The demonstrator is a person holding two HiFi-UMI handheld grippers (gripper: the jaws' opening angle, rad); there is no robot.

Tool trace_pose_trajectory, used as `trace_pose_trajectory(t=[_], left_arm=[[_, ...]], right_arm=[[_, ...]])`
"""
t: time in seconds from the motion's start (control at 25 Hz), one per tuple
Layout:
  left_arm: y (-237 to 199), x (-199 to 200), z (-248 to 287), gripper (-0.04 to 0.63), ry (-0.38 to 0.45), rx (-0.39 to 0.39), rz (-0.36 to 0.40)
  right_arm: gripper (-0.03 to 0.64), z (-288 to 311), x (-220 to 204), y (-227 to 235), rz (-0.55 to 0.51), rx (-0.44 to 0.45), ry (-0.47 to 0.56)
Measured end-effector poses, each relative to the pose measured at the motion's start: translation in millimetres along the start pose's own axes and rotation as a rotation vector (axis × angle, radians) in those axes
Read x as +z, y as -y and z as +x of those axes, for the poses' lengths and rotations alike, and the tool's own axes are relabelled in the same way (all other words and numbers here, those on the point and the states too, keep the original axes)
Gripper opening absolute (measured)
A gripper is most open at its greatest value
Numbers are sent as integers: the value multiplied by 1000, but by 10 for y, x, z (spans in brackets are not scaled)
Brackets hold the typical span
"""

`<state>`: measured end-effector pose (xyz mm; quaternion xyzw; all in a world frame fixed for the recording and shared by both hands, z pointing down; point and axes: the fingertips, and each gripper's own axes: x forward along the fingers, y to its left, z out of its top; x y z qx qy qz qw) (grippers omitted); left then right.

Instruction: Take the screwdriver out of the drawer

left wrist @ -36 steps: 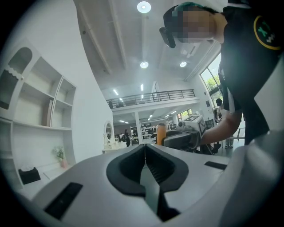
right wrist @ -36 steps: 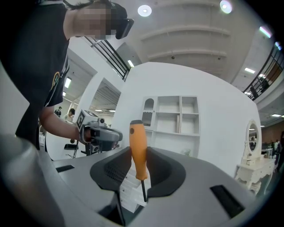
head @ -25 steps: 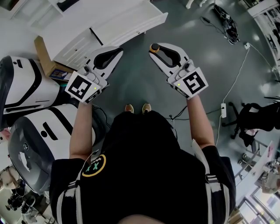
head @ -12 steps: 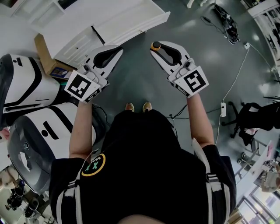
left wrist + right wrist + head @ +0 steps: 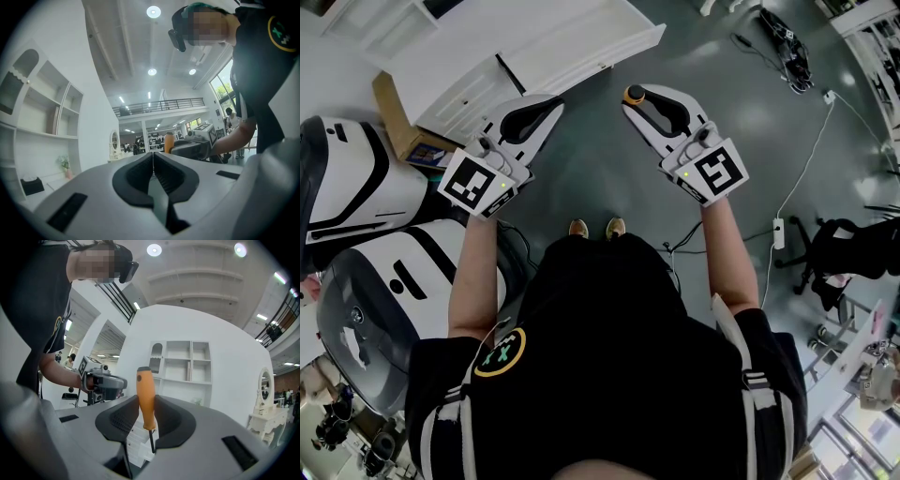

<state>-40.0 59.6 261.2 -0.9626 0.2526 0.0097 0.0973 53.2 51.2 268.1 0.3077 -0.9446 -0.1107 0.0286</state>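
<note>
Two claws are held side by side over the grey floor [image 5: 609, 178], not touching. The right claw [image 5: 629, 97] is clamped on the orange handle of the screwdriver [image 5: 145, 394]. In the right gripper view the handle stands up between the jaws and the dark shaft points down. The left claw [image 5: 551, 103], at 9 o'clock of the right one, has its jaws closed together on nothing. The white cabinet [image 5: 534, 47] lies at 11 o'clock in the head view, apart from the screwdriver.

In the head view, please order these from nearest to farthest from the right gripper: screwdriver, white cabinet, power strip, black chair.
1. screwdriver, clamped by the right gripper
2. white cabinet, just ahead
3. power strip, floor, right side
4. black chair, far right
</note>
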Motion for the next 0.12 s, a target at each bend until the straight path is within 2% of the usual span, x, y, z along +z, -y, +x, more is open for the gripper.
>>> trace_pose_trajectory(t=[0.12], left_arm=[[-15,8,-4,21,2,2,0]], right_arm=[[120,11,8,5,-2,0,0]])
